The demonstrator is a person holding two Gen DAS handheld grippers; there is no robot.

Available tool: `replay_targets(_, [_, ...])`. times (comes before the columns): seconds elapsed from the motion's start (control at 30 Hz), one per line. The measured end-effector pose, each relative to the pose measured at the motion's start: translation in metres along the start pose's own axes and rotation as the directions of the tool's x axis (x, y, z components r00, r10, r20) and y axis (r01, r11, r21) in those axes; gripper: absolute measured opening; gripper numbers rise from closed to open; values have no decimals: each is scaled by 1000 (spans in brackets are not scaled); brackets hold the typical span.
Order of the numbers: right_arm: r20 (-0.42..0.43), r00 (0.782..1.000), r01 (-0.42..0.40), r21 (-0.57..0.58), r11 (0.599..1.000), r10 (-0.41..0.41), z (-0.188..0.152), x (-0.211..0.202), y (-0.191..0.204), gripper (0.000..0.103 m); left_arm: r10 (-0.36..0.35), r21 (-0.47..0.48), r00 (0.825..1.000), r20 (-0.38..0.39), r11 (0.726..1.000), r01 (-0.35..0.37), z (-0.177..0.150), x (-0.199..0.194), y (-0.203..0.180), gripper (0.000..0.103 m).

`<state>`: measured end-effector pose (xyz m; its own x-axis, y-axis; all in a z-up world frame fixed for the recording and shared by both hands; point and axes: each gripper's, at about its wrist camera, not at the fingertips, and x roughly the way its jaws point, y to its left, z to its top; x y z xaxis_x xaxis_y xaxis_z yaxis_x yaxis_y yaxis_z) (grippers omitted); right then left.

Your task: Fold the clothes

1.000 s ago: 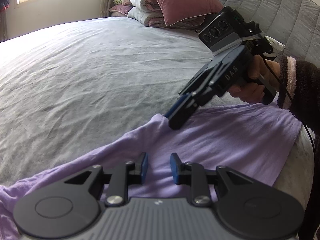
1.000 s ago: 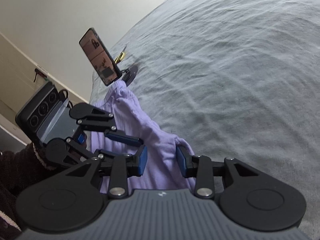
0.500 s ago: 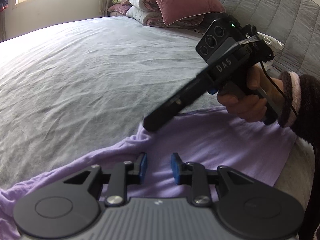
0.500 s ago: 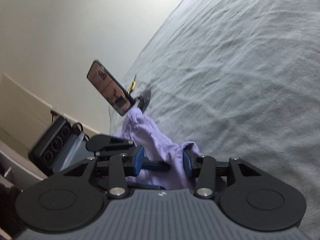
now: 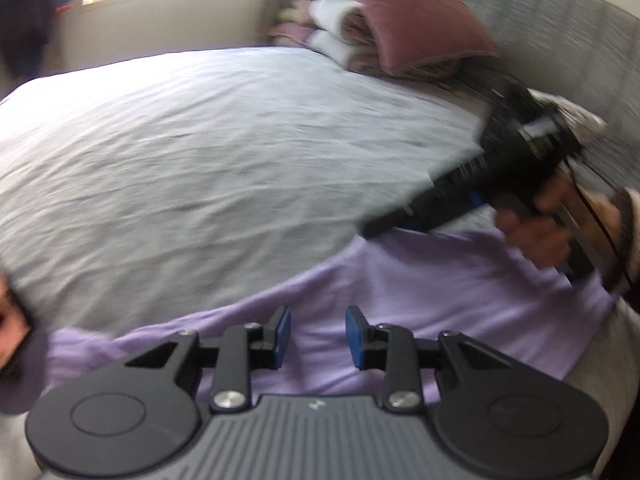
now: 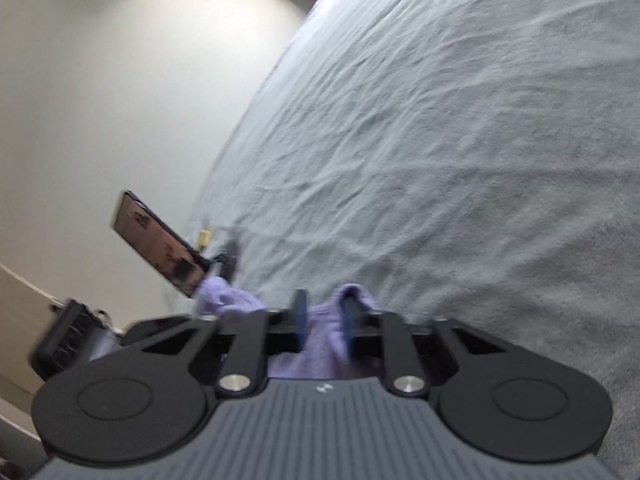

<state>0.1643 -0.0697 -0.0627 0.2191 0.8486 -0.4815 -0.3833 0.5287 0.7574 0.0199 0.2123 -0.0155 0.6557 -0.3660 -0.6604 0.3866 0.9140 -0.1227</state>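
My right gripper is closing on the soft lilac fabric garment's edge; my left gripper opens, empty, above it. Pinch firmly before lifting.

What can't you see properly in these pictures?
- Left wrist view: the right claw tip and the pink pillow are smeared by motion blur.
- Left wrist view: the purple cloth is partly hidden under the left claw body, so its shape and kind are unclear.
- Right wrist view: the phone screen is too small and blurred to read.
- Right wrist view: the closing right claw's body hides most of the cloth bunched between its fingers.
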Motion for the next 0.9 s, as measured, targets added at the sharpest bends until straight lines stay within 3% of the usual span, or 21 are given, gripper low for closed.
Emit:
replay_targets(0.13, [148, 988, 56, -36, 998, -50, -3, -14, 9, 6, 116, -111, 993, -2, 987, -115, -1, -2, 23, 32])
replay_targets(0.23, [158, 968, 212, -111, 971, -193, -8, -1, 14, 3, 196, -153, 980, -34, 968, -199, -3, 5, 33, 31])
replay_targets(0.47, [137, 957, 274, -149, 950, -255, -8, -4, 34, 13, 245, -78, 969, -34, 966, -247, 1, 2, 23, 33])
replay_targets(0.7, [187, 928, 347, -118, 930, -323, -22, -52, 38, 18, 301, -88, 952, -48, 949, -304, 5, 2, 17, 35])
replay_targets(0.8, [225, 910, 379, -114, 918, -348, -36, -79, 39, 40, 295, -85, 955, -41, 951, -297, 11, 6, 5, 36])
replay_targets(0.9, [241, 894, 411, -111, 905, -377, -50, -106, 35, 42, 274, -63, 961, -30, 959, -275, 18, 14, -12, 37])
